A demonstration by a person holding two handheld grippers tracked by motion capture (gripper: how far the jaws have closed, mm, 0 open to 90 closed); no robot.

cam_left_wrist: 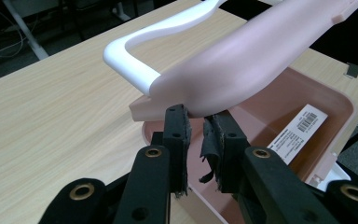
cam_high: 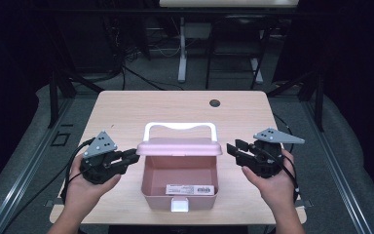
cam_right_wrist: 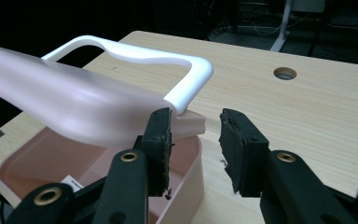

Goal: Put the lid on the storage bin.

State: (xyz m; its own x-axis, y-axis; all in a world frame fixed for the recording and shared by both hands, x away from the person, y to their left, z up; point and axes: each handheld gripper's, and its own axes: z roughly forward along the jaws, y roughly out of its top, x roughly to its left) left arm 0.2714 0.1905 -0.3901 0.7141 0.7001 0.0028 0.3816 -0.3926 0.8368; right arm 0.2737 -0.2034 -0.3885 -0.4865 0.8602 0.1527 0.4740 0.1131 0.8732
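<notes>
Pink lidded box (cam_high: 180, 183) sat mid-table with its lid (cam_high: 179, 146) raised, your left gripper (cam_high: 130, 157) nearly closed at the lid's left edge, your right gripper (cam_high: 232, 148) parted beside its right edge, holding nothing.

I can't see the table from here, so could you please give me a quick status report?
Left tool at the pink box's raised lid, grip unclear. Right tool open beside the lid's other end. Nothing in the way.
</notes>
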